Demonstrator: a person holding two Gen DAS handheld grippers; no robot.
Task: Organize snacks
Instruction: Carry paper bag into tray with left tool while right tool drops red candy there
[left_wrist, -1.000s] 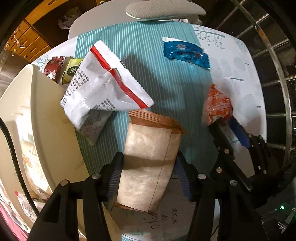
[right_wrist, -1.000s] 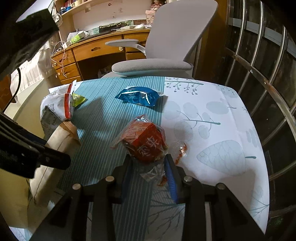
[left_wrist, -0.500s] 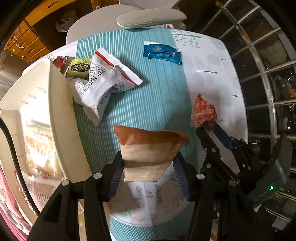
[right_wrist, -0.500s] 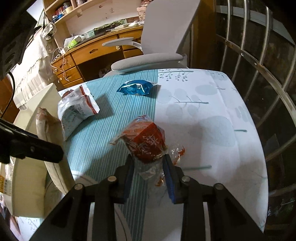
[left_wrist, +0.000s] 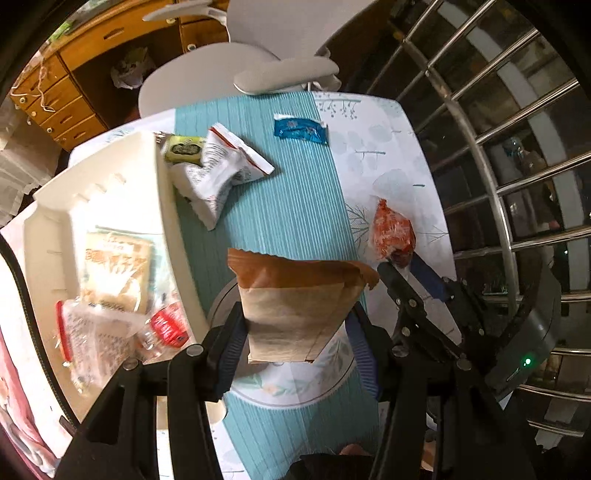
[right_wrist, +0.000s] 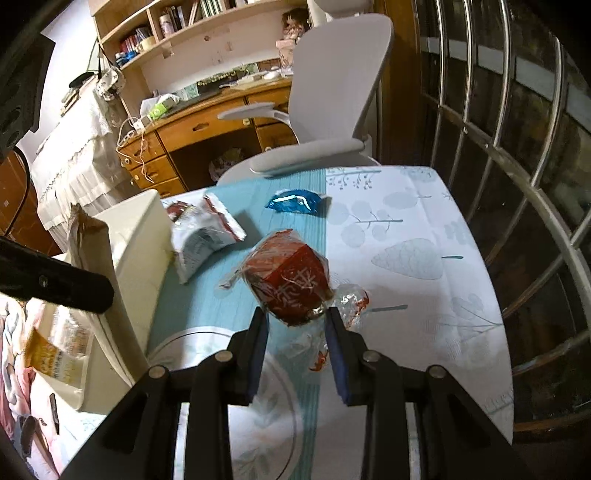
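Left gripper (left_wrist: 295, 339) clamped on brown paper bag (left_wrist: 295, 306), held above teal striped tablecloth (left_wrist: 295, 206); cream bin (left_wrist: 162, 206) left of it. Right gripper (right_wrist: 297, 325) pinching red wrapped snack (right_wrist: 290, 280). Grey chair (right_wrist: 332, 92), wooden desk (right_wrist: 207, 125) beyond; metal railing (right_wrist: 517, 166) right.

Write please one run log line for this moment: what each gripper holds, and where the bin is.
left gripper: shut on brown paper pouch | right gripper: shut on red wrapped snack | white bin: left of pouch

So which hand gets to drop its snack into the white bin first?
Probably the left. The left gripper holds the brown paper snack bag right beside the white plastic bin. The right gripper, clamping the red cellophane-wrapped snack, sits farther away.
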